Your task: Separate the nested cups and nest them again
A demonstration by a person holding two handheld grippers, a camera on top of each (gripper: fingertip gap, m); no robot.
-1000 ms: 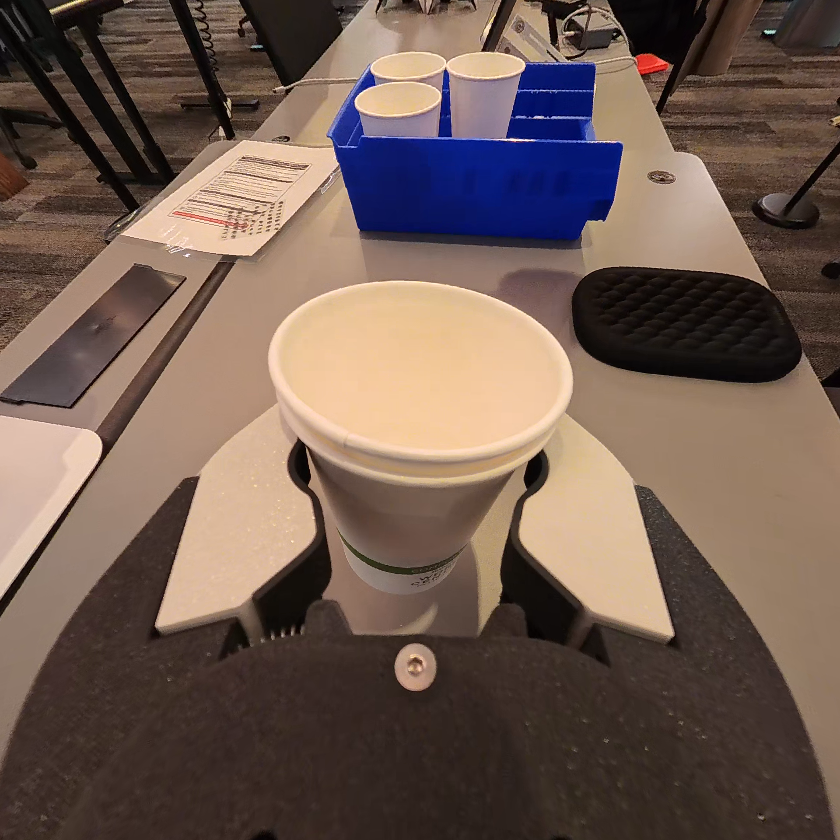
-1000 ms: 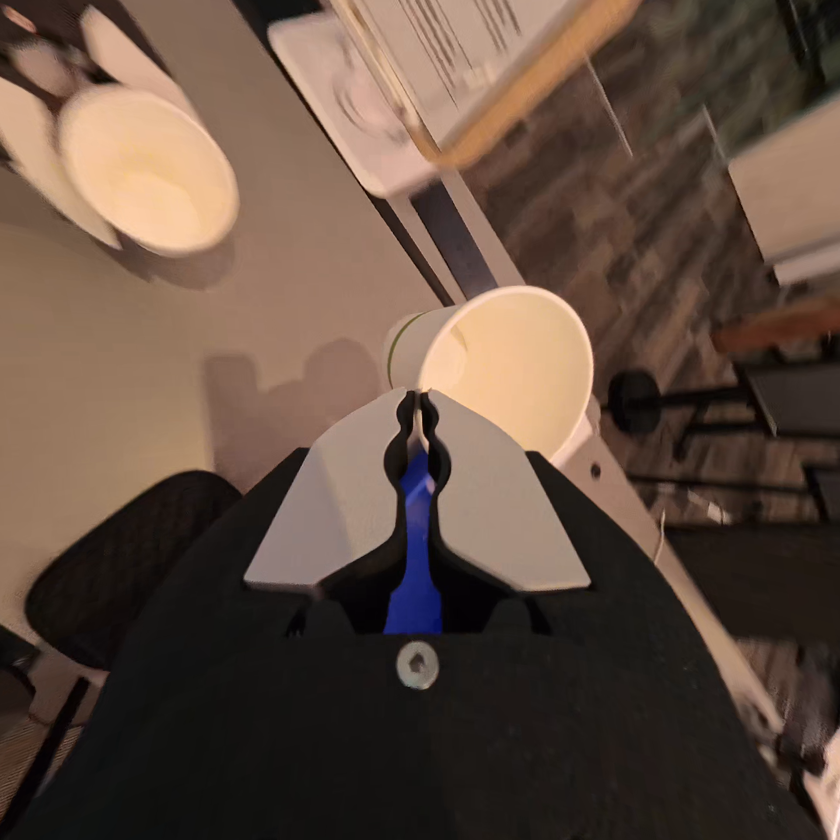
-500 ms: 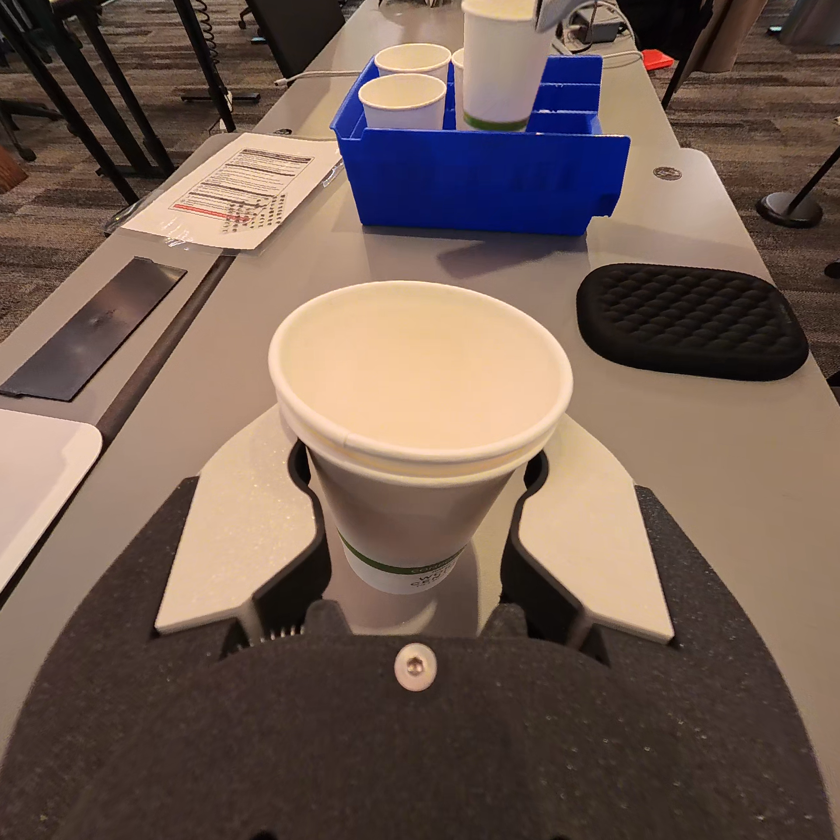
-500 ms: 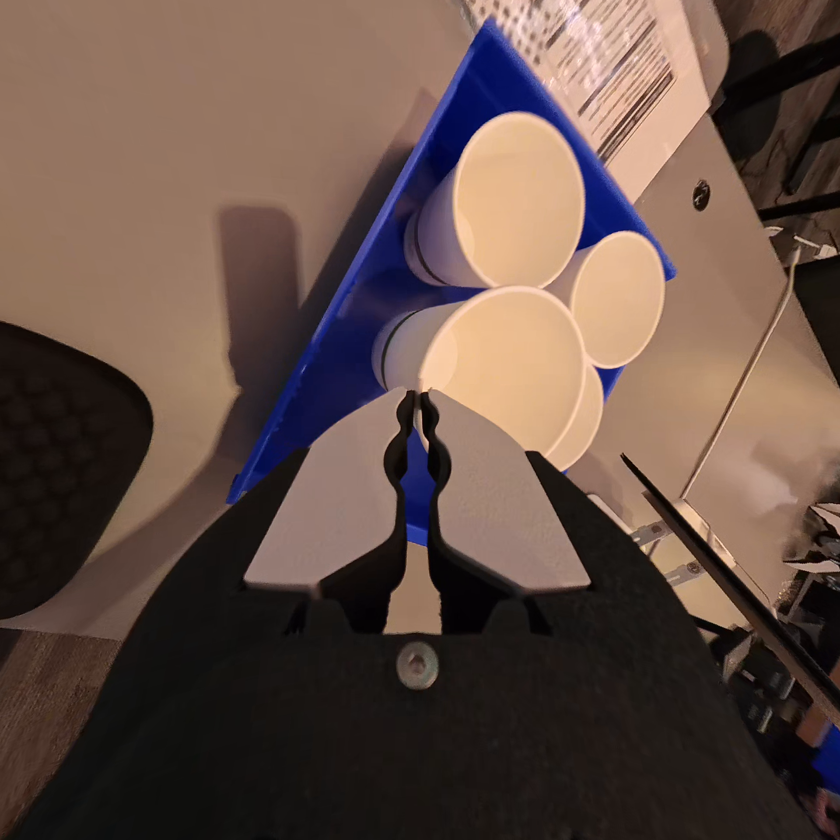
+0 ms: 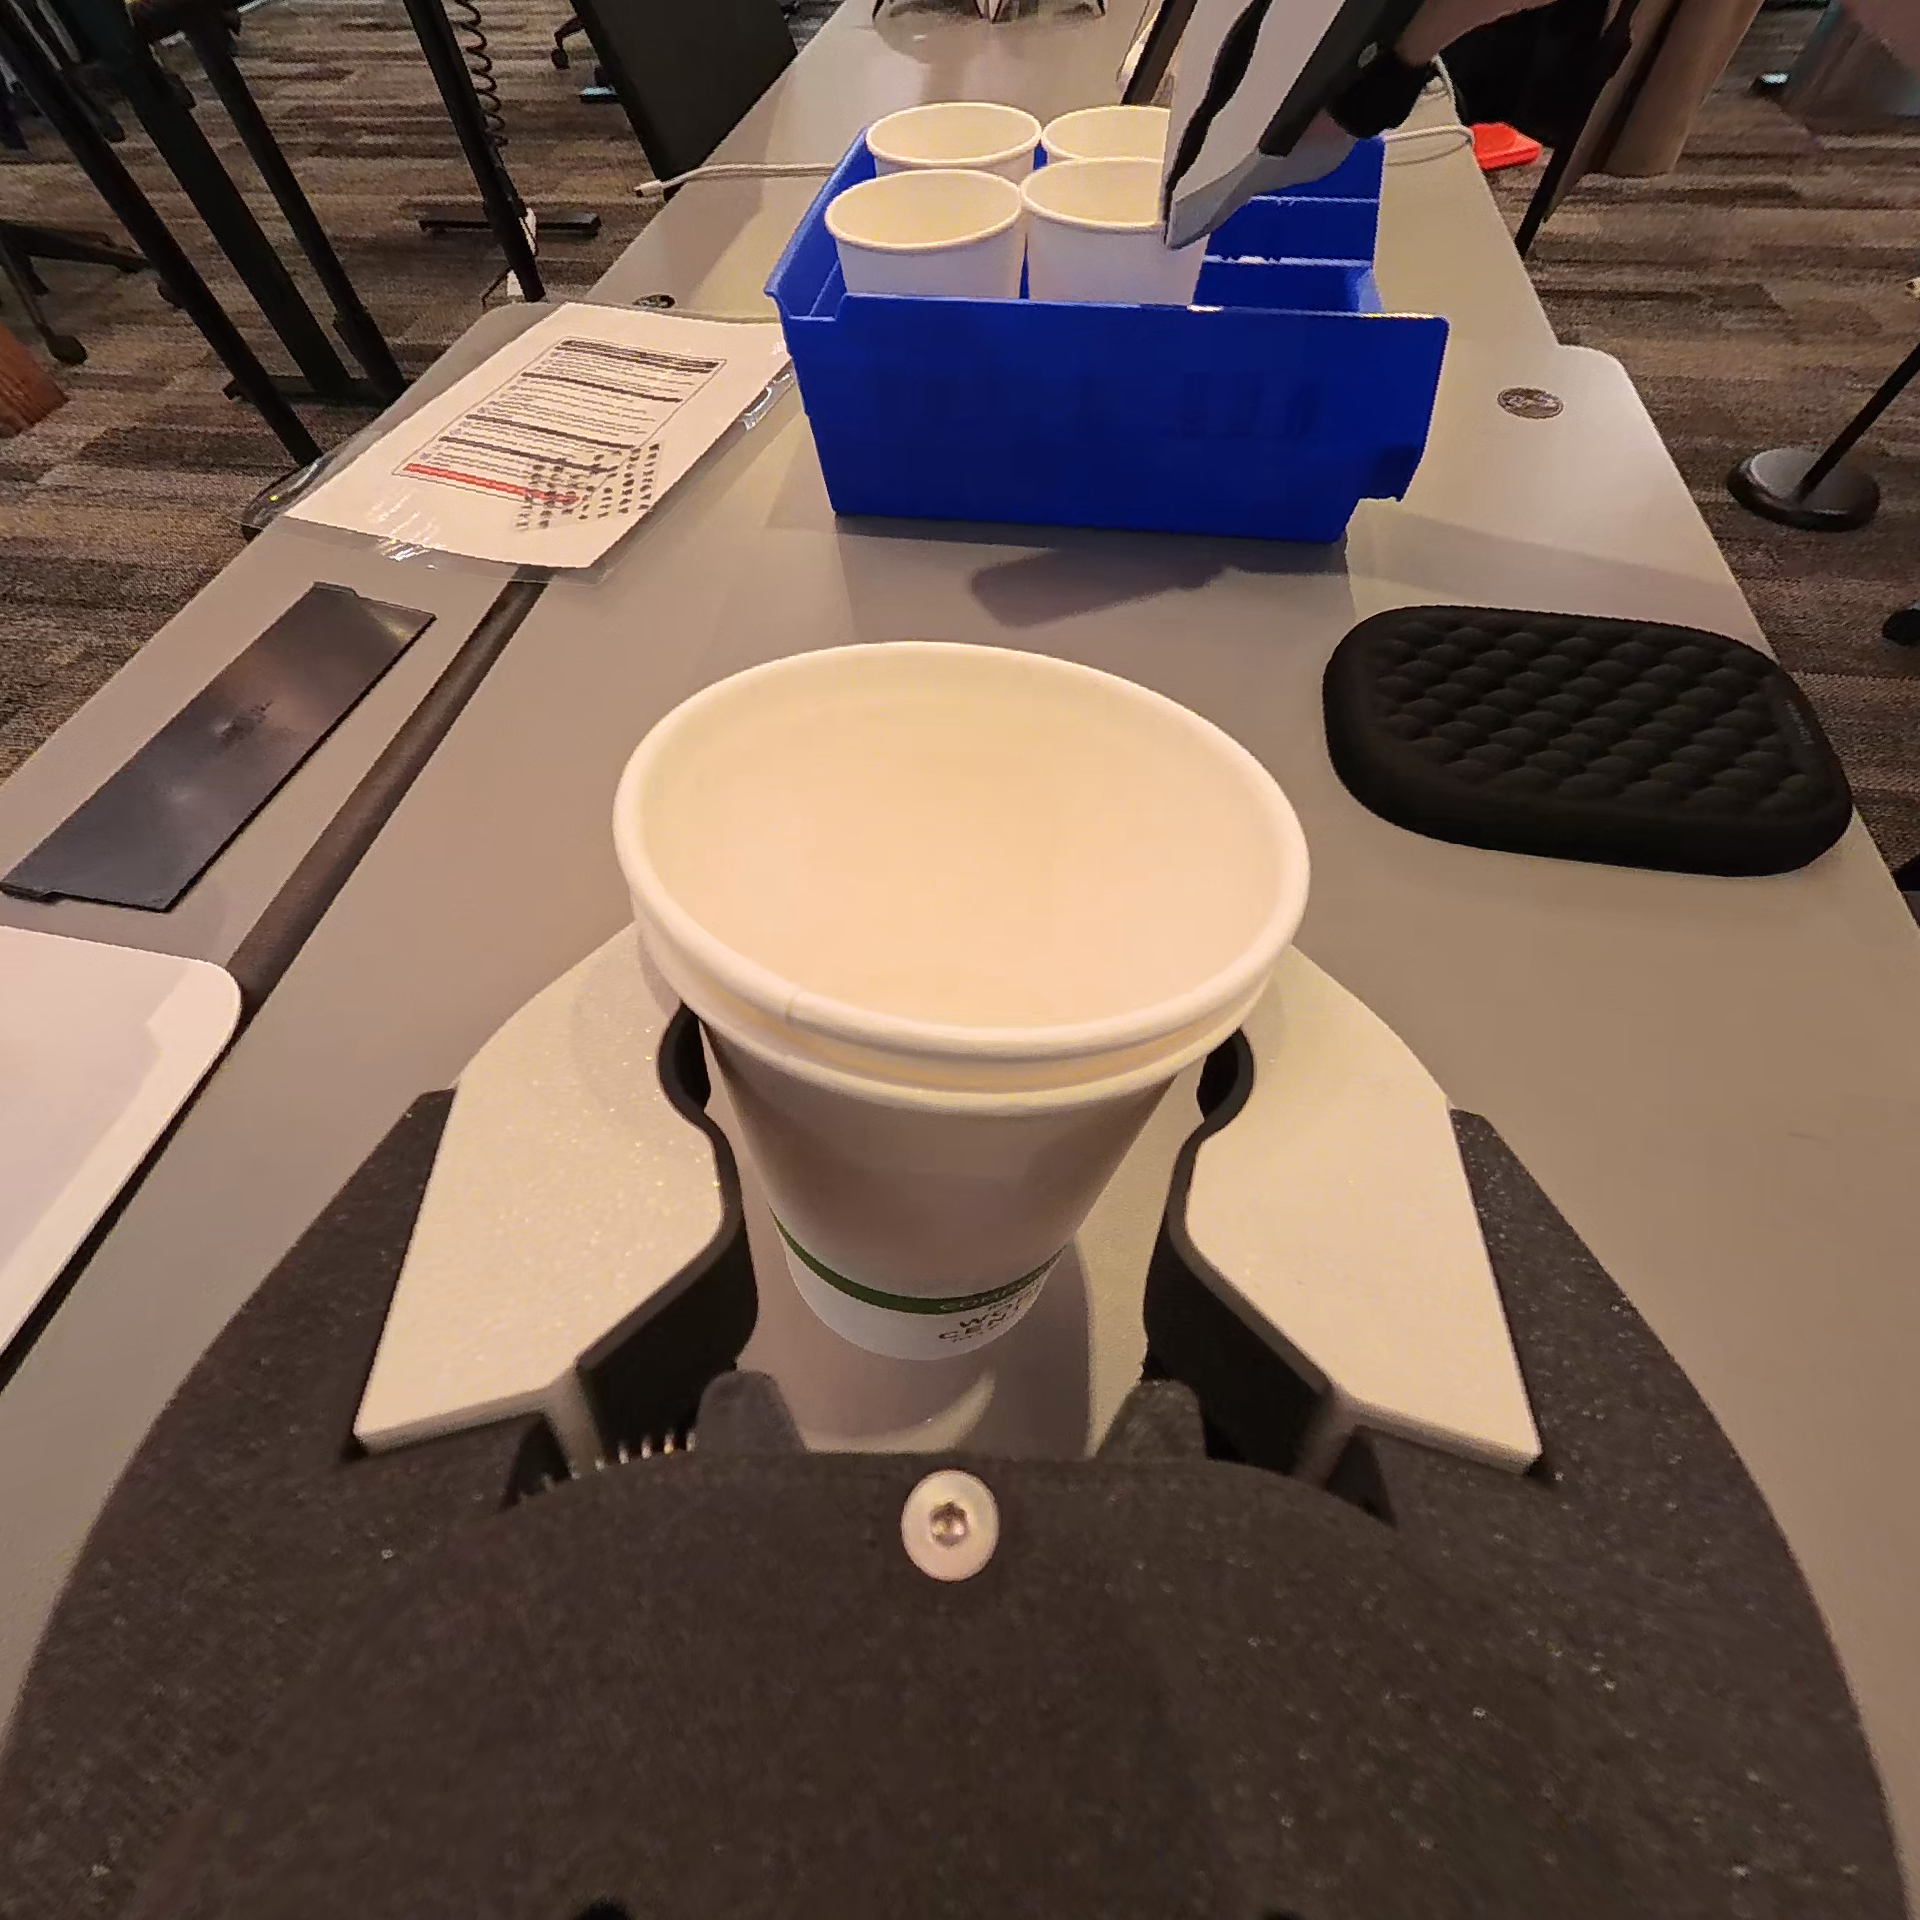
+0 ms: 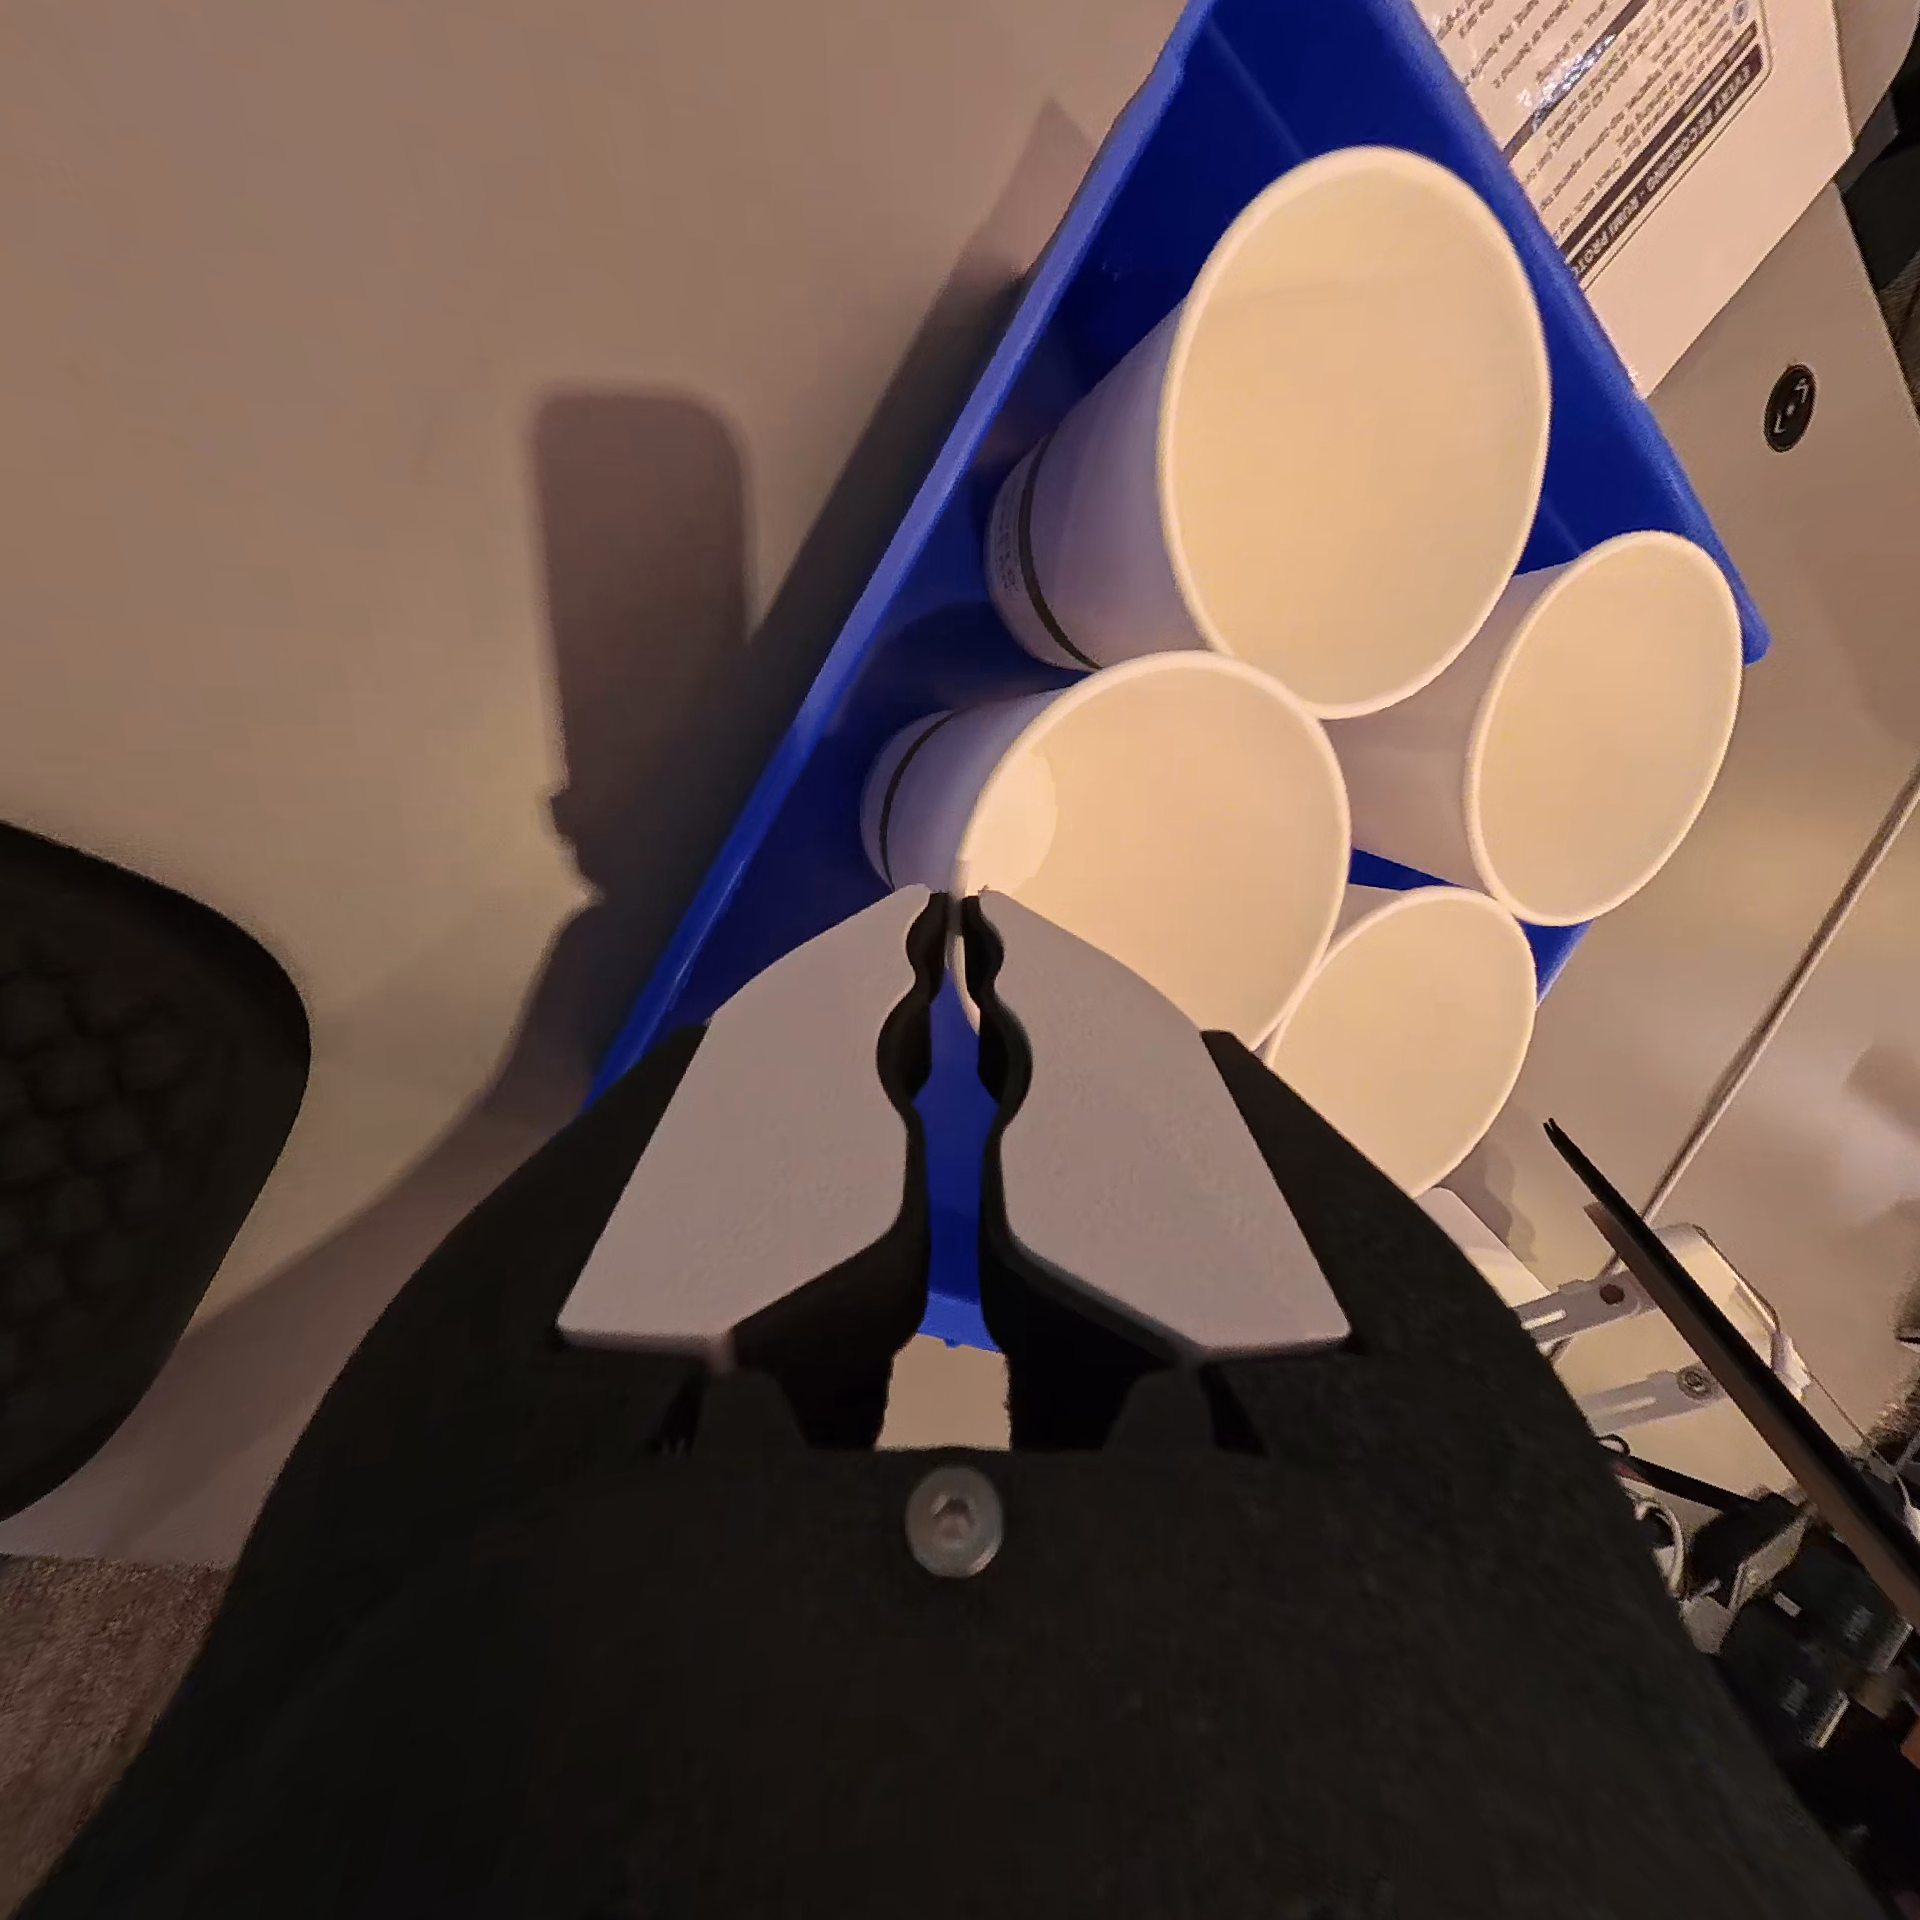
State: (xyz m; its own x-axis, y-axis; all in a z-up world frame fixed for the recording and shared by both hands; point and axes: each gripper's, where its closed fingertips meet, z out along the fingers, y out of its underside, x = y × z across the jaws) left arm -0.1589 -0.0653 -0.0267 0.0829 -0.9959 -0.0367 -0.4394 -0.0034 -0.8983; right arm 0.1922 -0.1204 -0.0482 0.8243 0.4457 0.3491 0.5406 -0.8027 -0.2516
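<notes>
My left gripper (image 5: pixel 961 1049) is shut on a stack of nested white paper cups (image 5: pixel 956 862), gripped just below the rims and upright over the grey table (image 5: pixel 1507 1143). My right gripper (image 6: pixel 951 902) is shut on the rim of a single white cup (image 6: pixel 1153 831). That cup sits down in the blue bin (image 6: pixel 925 603), level with the others. The left wrist view shows the right gripper (image 5: pixel 1184 223) on this cup (image 5: pixel 1091 239), at the front of the bin (image 5: pixel 1101 426). Other white cups (image 6: pixel 1351 436) stand beside it in the bin.
A black padded mat (image 5: pixel 1579 743) lies right of the stack. A laminated printed sheet (image 5: pixel 551 431) and a black flat strip (image 5: pixel 223 743) lie on the left. A white board corner (image 5: pixel 83 1091) is at the near left. Chair legs and stands surround the table.
My right gripper has carried its single cup over to the blue bin and lowered it in beside the other cups. My left gripper and its nested stack have stayed put.
</notes>
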